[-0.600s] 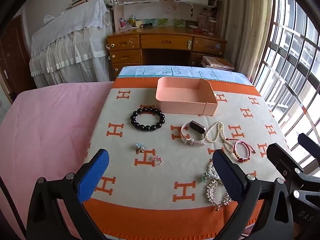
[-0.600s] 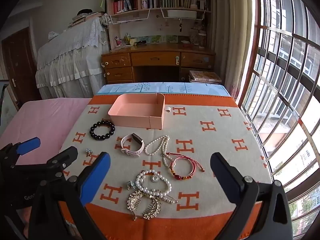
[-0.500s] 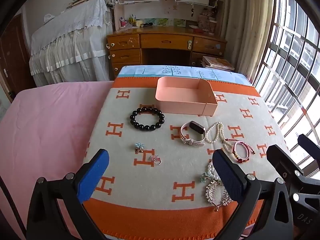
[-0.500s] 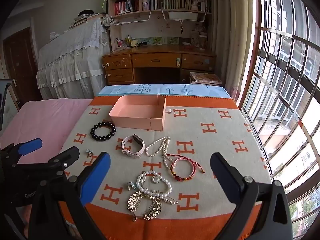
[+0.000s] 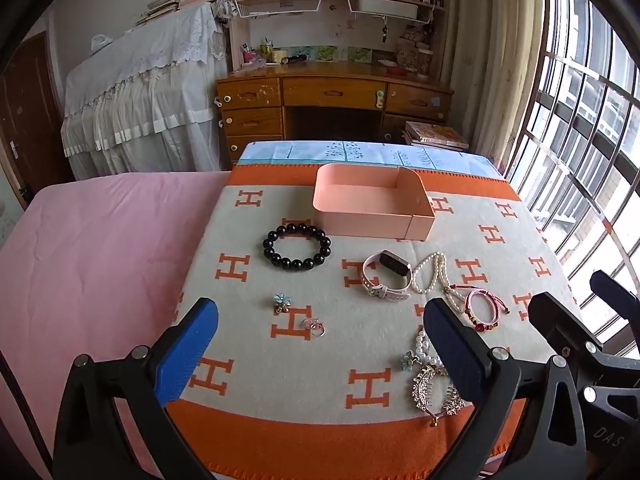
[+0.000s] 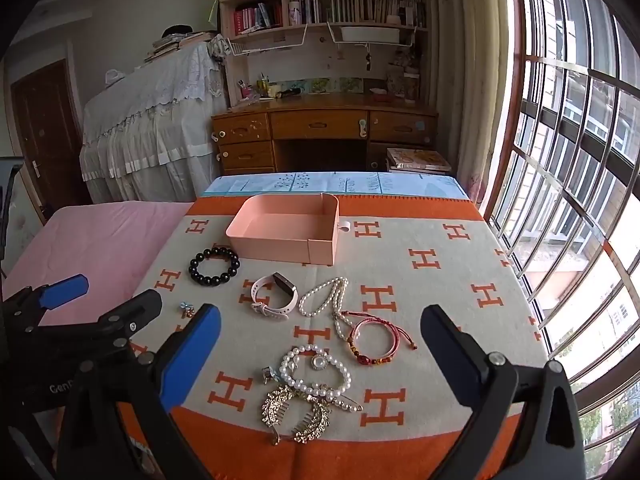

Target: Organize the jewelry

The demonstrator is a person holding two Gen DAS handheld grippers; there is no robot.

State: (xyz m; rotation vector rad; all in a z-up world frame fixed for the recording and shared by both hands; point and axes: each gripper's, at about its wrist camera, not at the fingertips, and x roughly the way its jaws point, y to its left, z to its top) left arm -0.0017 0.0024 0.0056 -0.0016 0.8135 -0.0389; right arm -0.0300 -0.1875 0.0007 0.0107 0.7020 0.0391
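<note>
An empty pink tray point(image 5: 372, 208) point(image 6: 286, 236) stands at the far side of an orange and cream H-patterned blanket point(image 5: 360, 380). In front of it lie a black bead bracelet point(image 5: 297, 246) point(image 6: 214, 266), a pink-strapped watch point(image 5: 387, 276) point(image 6: 276, 296), a pearl necklace point(image 6: 324, 298), a red cord bracelet point(image 6: 374, 342), a pearl bracelet point(image 6: 316, 372), a gold comb point(image 6: 296, 412), a blue flower piece point(image 5: 282, 302) and a ring point(image 5: 314, 326). My left gripper point(image 5: 320, 344) and right gripper point(image 6: 320, 344) are both open and empty, above the near edge.
A pink bedsheet point(image 5: 92, 248) lies left of the blanket. A wooden desk point(image 5: 332, 108) with shelves stands behind, a white-draped object point(image 5: 148, 92) at back left. A barred window point(image 6: 572, 160) runs along the right.
Both grippers have risen and drawn back slightly. The jewelry and tray have not moved.
</note>
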